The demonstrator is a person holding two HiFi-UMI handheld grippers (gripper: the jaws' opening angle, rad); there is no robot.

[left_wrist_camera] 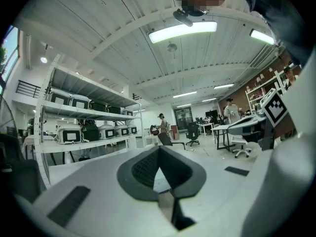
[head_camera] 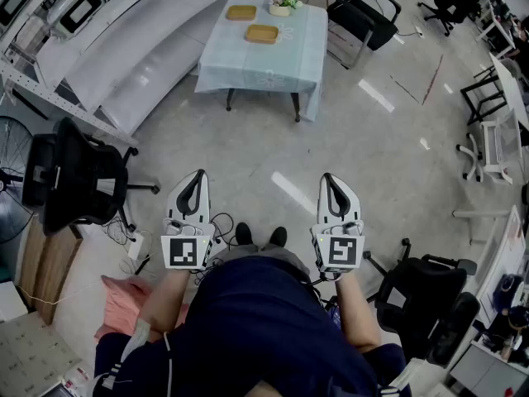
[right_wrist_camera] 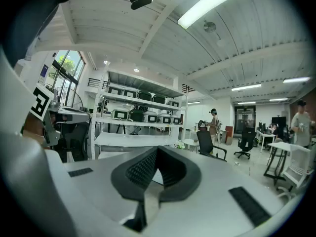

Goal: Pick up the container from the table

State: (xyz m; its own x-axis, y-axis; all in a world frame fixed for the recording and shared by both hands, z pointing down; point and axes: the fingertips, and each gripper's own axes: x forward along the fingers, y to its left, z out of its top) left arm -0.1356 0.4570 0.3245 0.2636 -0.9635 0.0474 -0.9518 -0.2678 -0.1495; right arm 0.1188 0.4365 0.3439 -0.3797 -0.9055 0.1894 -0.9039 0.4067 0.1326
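Far ahead stands a table (head_camera: pixel 266 71) under a pale blue cloth. On it lie two shallow tan containers, one at the back left (head_camera: pixel 241 12) and one nearer the middle (head_camera: pixel 262 33), beside a small flower pot (head_camera: pixel 283 2). I stand well short of the table. My left gripper (head_camera: pixel 197 177) and right gripper (head_camera: pixel 328 178) are held side by side in front of my body, pointing towards it. Both are shut with nothing between the jaws, as the left gripper (left_wrist_camera: pixel 159 150) and right gripper (right_wrist_camera: pixel 157 150) show in their own views, where the containers are hidden.
A black office chair (head_camera: pixel 83 180) stands to my left, another (head_camera: pixel 430 296) to my right, and a third (head_camera: pixel 361 11) beside the table. Metal shelving (head_camera: pixel 50 23) lines the left wall. Cables (head_camera: pixel 220 224) lie on the floor by my feet, next to a pink cushion (head_camera: pixel 124 304).
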